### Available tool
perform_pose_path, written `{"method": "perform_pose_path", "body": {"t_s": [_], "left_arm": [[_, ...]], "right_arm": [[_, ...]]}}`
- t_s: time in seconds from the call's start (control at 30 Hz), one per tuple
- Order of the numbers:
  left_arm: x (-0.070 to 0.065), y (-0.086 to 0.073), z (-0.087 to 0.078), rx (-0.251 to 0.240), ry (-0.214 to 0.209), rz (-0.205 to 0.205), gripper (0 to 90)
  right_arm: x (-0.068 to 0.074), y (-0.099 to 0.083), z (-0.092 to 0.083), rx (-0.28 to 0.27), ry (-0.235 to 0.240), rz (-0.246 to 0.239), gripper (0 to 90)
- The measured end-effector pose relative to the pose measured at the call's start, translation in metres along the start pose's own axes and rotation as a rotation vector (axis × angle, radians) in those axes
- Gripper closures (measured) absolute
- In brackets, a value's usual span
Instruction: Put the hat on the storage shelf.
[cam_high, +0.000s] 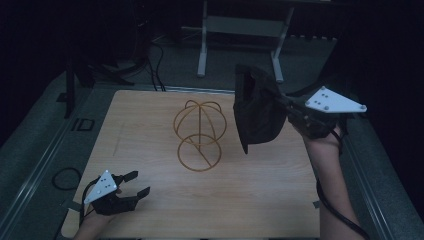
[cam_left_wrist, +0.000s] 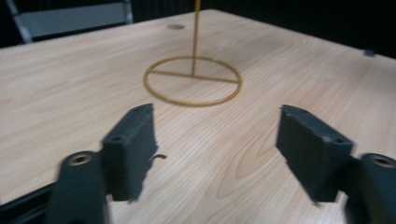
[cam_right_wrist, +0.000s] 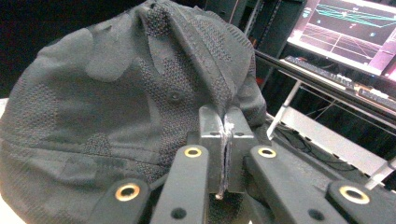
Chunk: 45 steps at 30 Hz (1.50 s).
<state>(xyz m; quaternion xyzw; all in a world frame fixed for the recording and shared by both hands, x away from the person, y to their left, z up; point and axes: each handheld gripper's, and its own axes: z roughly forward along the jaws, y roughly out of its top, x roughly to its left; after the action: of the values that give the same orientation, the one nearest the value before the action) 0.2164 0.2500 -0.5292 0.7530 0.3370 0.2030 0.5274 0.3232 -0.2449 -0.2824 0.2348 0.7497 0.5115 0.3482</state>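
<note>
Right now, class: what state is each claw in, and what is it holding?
Left claw: open, holding nothing, low over the table.
Right claw: closed on the dark cap, held up beside the wire stand.

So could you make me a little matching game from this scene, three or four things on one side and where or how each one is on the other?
Things:
1. dark cap
2. gold wire stand
3. left hand-held gripper
4. right hand-held gripper

States:
A. upright in the middle of the wooden table
B. jaws apart, nothing between them, low at the table's near left corner
C. hanging in the air, right of the stand
D. jaws pinched shut on fabric

Pairs: 1-C, 2-A, 3-B, 4-D
</note>
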Motion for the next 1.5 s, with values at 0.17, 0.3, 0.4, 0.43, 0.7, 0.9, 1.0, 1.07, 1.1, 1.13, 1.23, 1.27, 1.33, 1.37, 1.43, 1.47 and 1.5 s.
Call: {"method": "perform_pose_path", "body": {"t_s": [0.17,0.3,0.4,0.43,0.7,0.9,1.0,1.07,1.1,1.13,1.23,1.27,1.33,1.37,1.43,1.47,1.5], "left_arm": [[0.002,-0.012,0.006,0.063,0.026,-0.005,2.3],[0.001,-0.016,0.004,0.045,0.093,0.0,2.1],[0.002,-0.016,0.002,0.041,0.118,-0.002,2.1],[0.002,-0.017,0.002,0.039,0.122,-0.004,2.1],[0.009,-0.021,-0.003,0.008,0.144,-0.042,2.1],[0.009,-0.022,-0.004,0.003,0.134,-0.044,2.2],[0.01,-0.023,-0.002,0.008,0.13,-0.046,2.2],[0.009,-0.024,-0.002,0.008,0.13,-0.044,2.2],[0.009,-0.024,-0.001,0.012,0.129,-0.039,2.2],[0.009,-0.024,-0.001,0.013,0.126,-0.04,2.2],[0.009,-0.025,-0.001,0.012,0.12,-0.046,2.2],[0.009,-0.025,-0.001,0.012,0.117,-0.048,2.2],[0.009,-0.026,-0.001,0.01,0.118,-0.049,2.2],[0.01,-0.026,-0.001,0.008,0.114,-0.052,2.2],[0.01,-0.026,-0.002,0.005,0.113,-0.049,2.2],[0.01,-0.027,-0.002,-0.001,0.111,-0.049,2.2],[0.01,-0.027,-0.002,-0.001,0.111,-0.049,2.2]], "right_arm": [[0.002,0.013,0.016,0.03,0.01,-0.003,88.8],[0.009,0.02,0.028,0.04,0.042,-0.015,88.8],[0.014,0.022,0.039,0.057,0.071,-0.023,88.7],[0.016,0.023,0.043,0.065,0.084,-0.026,88.8],[0.031,0.024,0.07,0.134,0.127,-0.052,88.7],[0.041,0.019,0.087,0.18,0.155,-0.068,88.7],[0.045,0.018,0.094,0.198,0.169,-0.071,88.6],[0.047,0.017,0.096,0.208,0.175,-0.073,88.7],[0.052,0.014,0.102,0.232,0.195,-0.082,88.6],[0.053,0.014,0.103,0.237,0.199,-0.082,88.6],[0.057,0.011,0.108,0.252,0.213,-0.088,88.6],[0.058,0.01,0.11,0.258,0.216,-0.089,88.6],[0.06,0.008,0.112,0.264,0.225,-0.092,88.6],[0.061,0.008,0.114,0.267,0.227,-0.088,88.6],[0.063,0.006,0.116,0.275,0.235,-0.086,88.6],[0.064,0.005,0.117,0.277,0.242,-0.085,88.6],[0.064,0.005,0.117,0.277,0.242,-0.085,88.6]]}}
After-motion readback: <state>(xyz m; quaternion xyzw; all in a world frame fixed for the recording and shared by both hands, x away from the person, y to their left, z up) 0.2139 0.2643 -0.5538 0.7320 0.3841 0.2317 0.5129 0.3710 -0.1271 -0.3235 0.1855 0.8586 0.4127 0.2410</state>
